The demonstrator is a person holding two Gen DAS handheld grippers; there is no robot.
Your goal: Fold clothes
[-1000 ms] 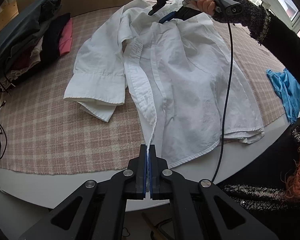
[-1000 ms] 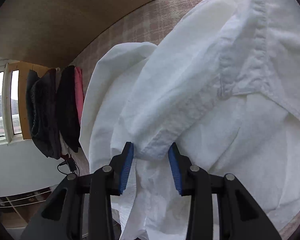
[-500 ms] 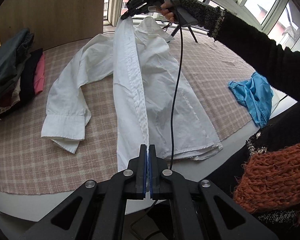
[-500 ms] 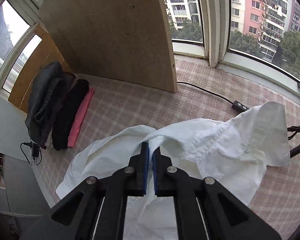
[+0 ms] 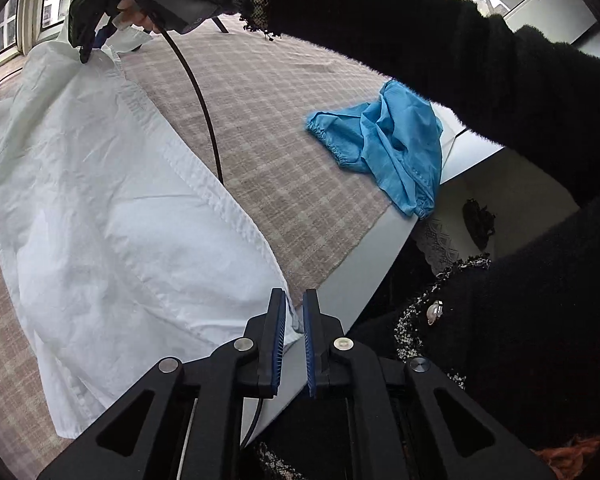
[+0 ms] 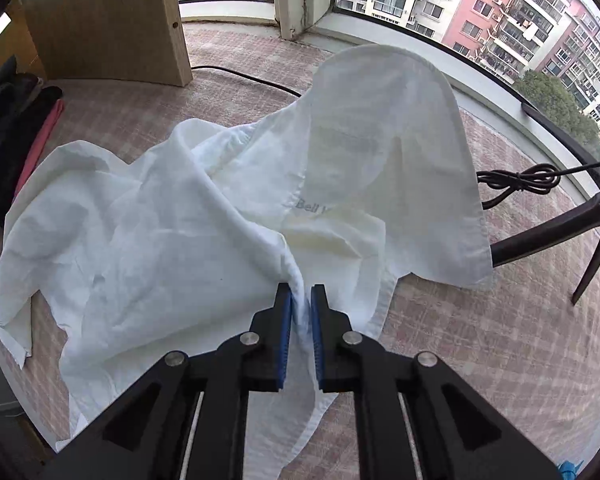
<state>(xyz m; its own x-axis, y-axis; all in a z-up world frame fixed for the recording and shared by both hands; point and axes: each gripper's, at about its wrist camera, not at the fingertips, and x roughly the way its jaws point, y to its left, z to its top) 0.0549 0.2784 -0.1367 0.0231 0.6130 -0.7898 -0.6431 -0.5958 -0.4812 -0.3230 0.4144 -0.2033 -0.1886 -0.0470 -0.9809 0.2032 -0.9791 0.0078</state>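
Observation:
A white shirt [image 5: 120, 220] lies spread on the checked tablecloth [image 5: 280, 140]. My left gripper [image 5: 294, 300] hangs over the table's near edge. Its jaws are opening, and the shirt's hem corner sits loosely in the gap, against the left pad only. Far back, a hand holds my right gripper [image 5: 86, 46] down at the collar end. In the right wrist view the right gripper [image 6: 301, 296] points steeply down. Its jaws are opening too, with a ridge of the shirt [image 6: 160, 240] still between the pads. The collar [image 6: 380, 140] arches up just beyond.
A crumpled blue garment [image 5: 388, 148] lies at the cloth's right edge, partly over the white table rim [image 5: 380, 248]. A black sleeve [image 5: 420, 32] crosses above it. Stacked dark clothes [image 6: 16, 140], a wooden board [image 6: 100, 20], a tripod leg [image 6: 560, 232] and a coiled cable [image 6: 516, 180] ring the far side.
Both grippers held the shirt's front edge taut and raised; they have swung it across and lowered it. Both pairs of jaws, pressed tight half a second ago, now show a gap.

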